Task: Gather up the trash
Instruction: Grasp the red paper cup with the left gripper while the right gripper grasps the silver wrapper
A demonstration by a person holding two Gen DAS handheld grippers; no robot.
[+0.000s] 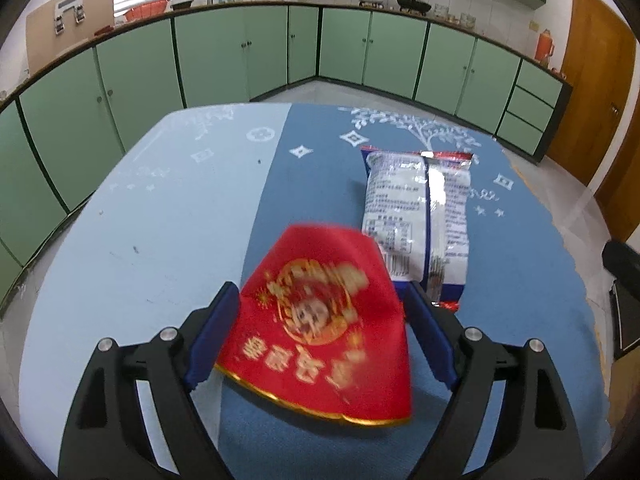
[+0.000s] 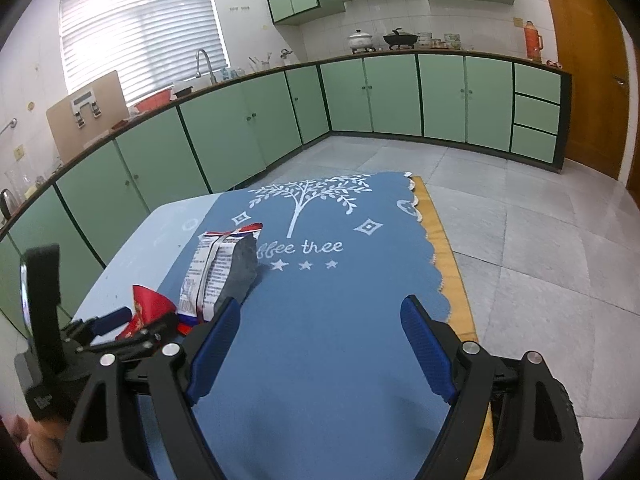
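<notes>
A red paper cup with gold print lies tilted and blurred between the fingers of my left gripper. The jaws stand wide and the pads do not seem to press on the cup. Just beyond it, a white and blue snack bag lies flat on the blue tablecloth. In the right wrist view the cup and the bag are at the left, with the left gripper around the cup. My right gripper hovers open over bare cloth, nothing between its fingers.
The blue cloth covers the right part of a light blue table, whose wooden edge shows at the right. Green kitchen cabinets with a cluttered counter run around the room. Grey floor tiles lie to the right.
</notes>
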